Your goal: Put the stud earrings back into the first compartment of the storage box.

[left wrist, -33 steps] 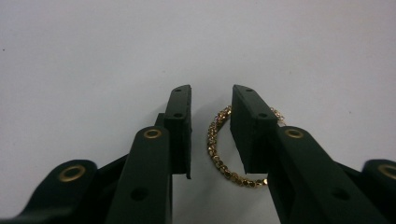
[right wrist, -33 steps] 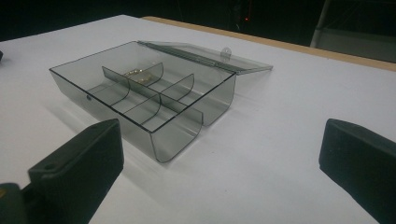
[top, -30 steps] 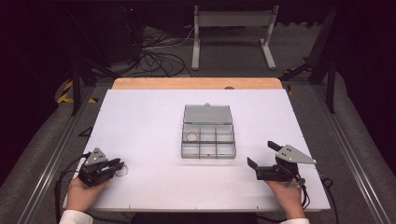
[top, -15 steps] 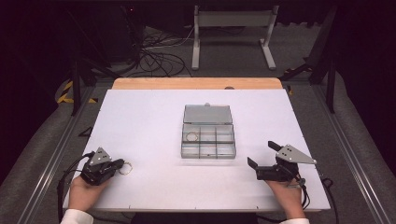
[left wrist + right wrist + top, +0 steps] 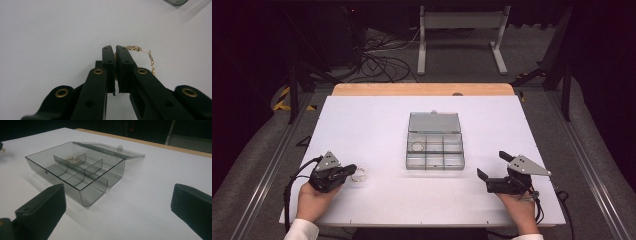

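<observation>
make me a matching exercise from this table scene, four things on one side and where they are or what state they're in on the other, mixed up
Things:
1. left gripper
2. right gripper
3. clear box
4. gold chain

States:
A. lid folded back, lying open
B. jaws wide apart, holding nothing
C. pinched between two black jaws
D. jaws closed, near the table's front left

Pairs: 1-D, 2-B, 3-A, 4-C
</observation>
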`<state>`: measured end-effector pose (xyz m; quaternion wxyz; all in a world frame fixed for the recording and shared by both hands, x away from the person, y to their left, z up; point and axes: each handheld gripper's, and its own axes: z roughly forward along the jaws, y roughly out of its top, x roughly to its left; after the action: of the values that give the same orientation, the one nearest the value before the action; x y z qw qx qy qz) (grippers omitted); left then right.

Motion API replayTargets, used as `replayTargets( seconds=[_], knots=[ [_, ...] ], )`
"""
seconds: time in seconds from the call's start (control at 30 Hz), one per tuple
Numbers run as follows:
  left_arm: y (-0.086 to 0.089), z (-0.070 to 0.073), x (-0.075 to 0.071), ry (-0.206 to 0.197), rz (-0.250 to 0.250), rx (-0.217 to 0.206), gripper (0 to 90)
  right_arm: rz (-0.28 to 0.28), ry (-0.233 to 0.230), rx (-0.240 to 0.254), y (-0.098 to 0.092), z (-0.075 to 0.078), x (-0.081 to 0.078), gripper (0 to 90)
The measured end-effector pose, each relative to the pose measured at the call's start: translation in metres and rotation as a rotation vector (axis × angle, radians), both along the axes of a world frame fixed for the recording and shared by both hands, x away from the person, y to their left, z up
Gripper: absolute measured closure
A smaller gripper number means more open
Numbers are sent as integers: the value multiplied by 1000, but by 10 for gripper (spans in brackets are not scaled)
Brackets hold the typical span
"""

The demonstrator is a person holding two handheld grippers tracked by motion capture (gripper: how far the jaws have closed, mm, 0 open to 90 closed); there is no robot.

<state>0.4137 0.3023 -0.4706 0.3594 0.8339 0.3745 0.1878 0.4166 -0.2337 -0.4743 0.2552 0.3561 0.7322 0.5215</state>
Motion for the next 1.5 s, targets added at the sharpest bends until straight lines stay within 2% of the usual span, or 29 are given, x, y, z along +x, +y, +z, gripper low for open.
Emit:
replayTargets(
  seconds=[0.63, 0.9, 0.97, 1.5],
  knots=[
    [-51, 18, 23, -37, -67, -27, 865, -9, 9, 7, 0, 0, 0, 17],
    [-69, 26, 31, -33, -107, -42, 865, 5, -2, 2, -1, 2, -1, 17],
    [-73, 28, 34, -36, -116, -35, 865, 6, -2, 2, -1, 2, -1, 17],
    [-103, 40, 57, -45, -124, -52, 865, 9, 2, 14, -1, 2, -1, 14]
  ],
)
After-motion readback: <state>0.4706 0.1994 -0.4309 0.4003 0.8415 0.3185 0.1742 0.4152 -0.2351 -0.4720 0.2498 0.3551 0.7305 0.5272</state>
